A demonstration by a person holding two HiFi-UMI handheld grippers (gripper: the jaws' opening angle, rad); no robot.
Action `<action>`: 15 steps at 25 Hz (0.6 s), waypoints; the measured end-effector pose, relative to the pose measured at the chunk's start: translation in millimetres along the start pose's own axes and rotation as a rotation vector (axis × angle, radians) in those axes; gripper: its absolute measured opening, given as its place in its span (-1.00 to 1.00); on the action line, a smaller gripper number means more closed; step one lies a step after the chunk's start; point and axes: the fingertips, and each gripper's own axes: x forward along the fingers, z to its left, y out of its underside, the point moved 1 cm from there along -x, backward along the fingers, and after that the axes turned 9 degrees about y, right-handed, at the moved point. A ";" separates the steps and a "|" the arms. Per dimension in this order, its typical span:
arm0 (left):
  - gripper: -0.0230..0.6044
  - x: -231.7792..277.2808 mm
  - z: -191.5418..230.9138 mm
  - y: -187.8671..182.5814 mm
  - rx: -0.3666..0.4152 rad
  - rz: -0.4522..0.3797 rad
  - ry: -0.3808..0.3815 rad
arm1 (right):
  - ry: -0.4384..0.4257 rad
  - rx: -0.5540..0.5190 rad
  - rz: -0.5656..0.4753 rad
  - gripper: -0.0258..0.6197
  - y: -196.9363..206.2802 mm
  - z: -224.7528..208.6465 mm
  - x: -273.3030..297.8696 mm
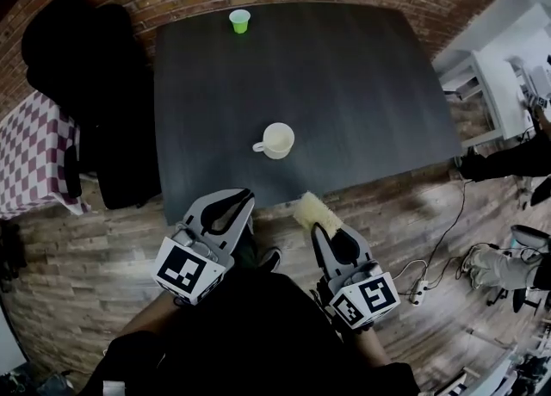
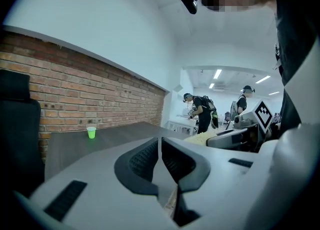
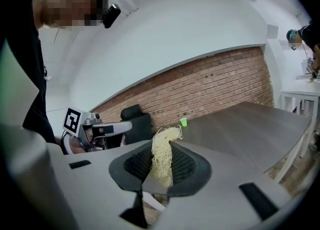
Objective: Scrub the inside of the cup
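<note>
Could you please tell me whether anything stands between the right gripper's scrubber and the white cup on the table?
Nothing visible does. The right gripper, shut on the fibrous scrubber, is off the table at its near edge, and only bare table lies between it and the white cup. The green cup stands far behind.

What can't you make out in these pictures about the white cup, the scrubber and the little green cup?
- White cup: in the head view it is too small to tell whether its inside is dirty. Neither gripper view shows it.
- Scrubber: in the right gripper view its lower end is hidden between the jaws of the right gripper.
- Green cup: it is too small in every view to see any contents.
</note>
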 end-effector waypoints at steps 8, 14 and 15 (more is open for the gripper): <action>-0.82 53.6 101.5 36.5 0.000 0.130 0.050 | 0.093 -0.070 0.201 -0.64 -9.2 -49.3 122.3; -0.75 85.1 141.5 92.7 0.026 0.299 0.068 | 0.031 -0.138 0.380 -0.64 1.1 -66.4 210.2; -0.68 90.4 145.4 100.2 0.023 0.323 0.065 | 0.011 -0.163 0.405 -0.64 2.8 -68.5 222.3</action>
